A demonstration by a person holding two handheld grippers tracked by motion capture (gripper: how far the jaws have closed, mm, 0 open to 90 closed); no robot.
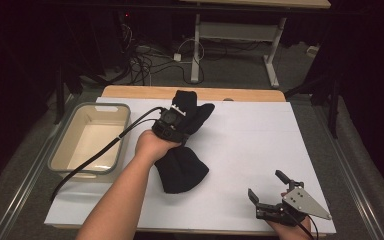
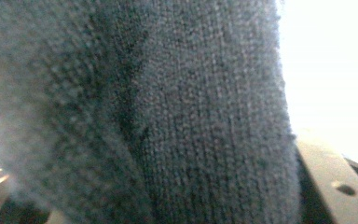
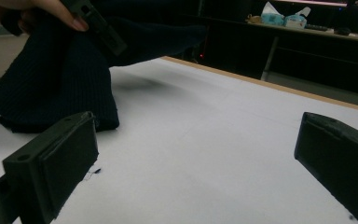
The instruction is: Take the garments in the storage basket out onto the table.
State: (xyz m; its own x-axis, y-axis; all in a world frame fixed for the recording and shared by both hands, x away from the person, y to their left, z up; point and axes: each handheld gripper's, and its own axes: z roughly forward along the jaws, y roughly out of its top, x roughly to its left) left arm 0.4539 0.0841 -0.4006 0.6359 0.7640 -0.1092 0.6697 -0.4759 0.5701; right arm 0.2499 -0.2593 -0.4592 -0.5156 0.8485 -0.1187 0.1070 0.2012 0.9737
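Left gripper (image 1: 180,114) is gripping the black knit garment (image 1: 182,165) mid-counter.
Its jaws are pinching the cloth, lifting one end; right gripper (image 1: 266,189) is resting wide open, empty, near the counter's front edge.

Left tool (image 1: 176,120) clamped, right tool (image 1: 268,188) agape

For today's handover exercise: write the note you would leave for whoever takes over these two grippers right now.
Left gripper: shut on the black knitted garment, holding its middle raised; one end still rests on the white table sheet, the other hangs past the gripper.
Right gripper: open, holding nothing, low over the sheet's near right corner.
Grey bin: at the table's left, nothing in it.
Done: garment grasped and partly lifted.
Left: probably carry it left and drop it into the bin, though its destination is a guess.
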